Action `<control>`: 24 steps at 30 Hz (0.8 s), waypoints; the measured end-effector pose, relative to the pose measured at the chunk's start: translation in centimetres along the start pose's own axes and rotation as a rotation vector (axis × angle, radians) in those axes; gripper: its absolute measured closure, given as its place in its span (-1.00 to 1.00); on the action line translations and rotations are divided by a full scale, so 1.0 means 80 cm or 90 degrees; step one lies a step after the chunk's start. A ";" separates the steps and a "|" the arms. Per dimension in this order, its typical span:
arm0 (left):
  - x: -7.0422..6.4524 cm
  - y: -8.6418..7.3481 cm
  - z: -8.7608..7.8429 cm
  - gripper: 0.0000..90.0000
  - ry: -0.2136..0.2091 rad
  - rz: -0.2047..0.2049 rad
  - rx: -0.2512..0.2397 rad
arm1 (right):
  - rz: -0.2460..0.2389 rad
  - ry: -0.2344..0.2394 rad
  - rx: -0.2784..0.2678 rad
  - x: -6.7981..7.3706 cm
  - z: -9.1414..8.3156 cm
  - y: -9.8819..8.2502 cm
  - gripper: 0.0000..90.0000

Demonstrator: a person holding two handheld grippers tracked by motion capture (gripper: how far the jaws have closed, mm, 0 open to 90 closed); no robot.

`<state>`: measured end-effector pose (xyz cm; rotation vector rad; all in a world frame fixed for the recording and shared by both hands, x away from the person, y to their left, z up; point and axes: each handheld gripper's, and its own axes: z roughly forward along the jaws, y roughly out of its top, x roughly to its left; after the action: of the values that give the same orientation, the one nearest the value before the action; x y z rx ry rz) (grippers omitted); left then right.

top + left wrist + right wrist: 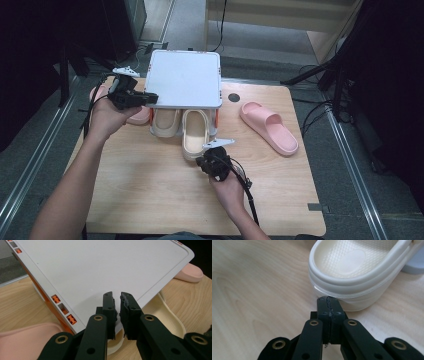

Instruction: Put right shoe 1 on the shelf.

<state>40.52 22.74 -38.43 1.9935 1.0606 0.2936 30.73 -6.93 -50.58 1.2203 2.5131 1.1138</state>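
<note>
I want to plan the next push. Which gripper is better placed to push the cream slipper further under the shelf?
Right: the right gripper, shut, touches the cream slipper's heel. The left gripper is at the shelf's edge.

Bench (150, 190): pale wood-grain laminate, smooth, faint sheen.
Rack top (185, 80): light grey moulded plastic, matt, smooth; orange plastic clips (71, 318) along the edge.
Cream slipper (362, 272): soft foam-like plastic, satin, pebbled footbed, smooth ribbed rim.
Pink slipper (270, 127): same foam look, matt.
Left gripper (117, 315), right gripper (328, 315): black matt plastic jaws, scuffed rubbery pads, brass-coloured rivets.
</note>
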 end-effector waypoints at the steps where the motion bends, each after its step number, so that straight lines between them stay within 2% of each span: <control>1: 0.000 0.000 0.000 0.82 0.000 0.000 0.000 | 0.002 -0.004 -0.001 -0.003 0.004 0.004 1.00; 3: 0.000 0.000 0.000 0.82 -0.001 0.001 0.000 | 0.007 0.003 -0.008 -0.010 0.010 0.009 0.99; 6: 0.001 0.000 0.000 0.82 -0.003 0.003 -0.001 | 0.038 0.009 -0.022 -0.022 0.016 0.021 0.99; 7: 0.001 0.000 0.000 0.82 -0.003 0.003 -0.001 | 0.039 0.010 -0.027 -0.025 0.018 0.024 0.98; 10: 0.001 0.000 0.000 0.82 -0.003 0.002 -0.001 | 0.042 -0.003 -0.026 -0.032 0.026 0.037 0.97; 15: 0.001 -0.001 0.000 0.81 -0.004 0.001 -0.002 | 0.023 -0.016 -0.025 -0.039 0.042 0.052 0.95; 19: 0.004 -0.001 -0.002 0.77 -0.010 -0.002 -0.003 | 0.023 -0.024 -0.034 -0.044 0.050 0.056 0.95; 21: 0.008 -0.001 -0.006 0.74 -0.006 0.004 0.002 | 0.026 -0.027 -0.029 -0.044 0.048 0.056 0.93; 24: 0.011 -0.002 -0.009 0.66 -0.010 -0.009 0.003 | 0.019 -0.011 -0.028 -0.040 0.035 0.053 0.90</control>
<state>40.58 23.86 -38.26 1.9893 1.0653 0.2675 36.66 -6.01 -50.40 1.2541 2.4520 1.1547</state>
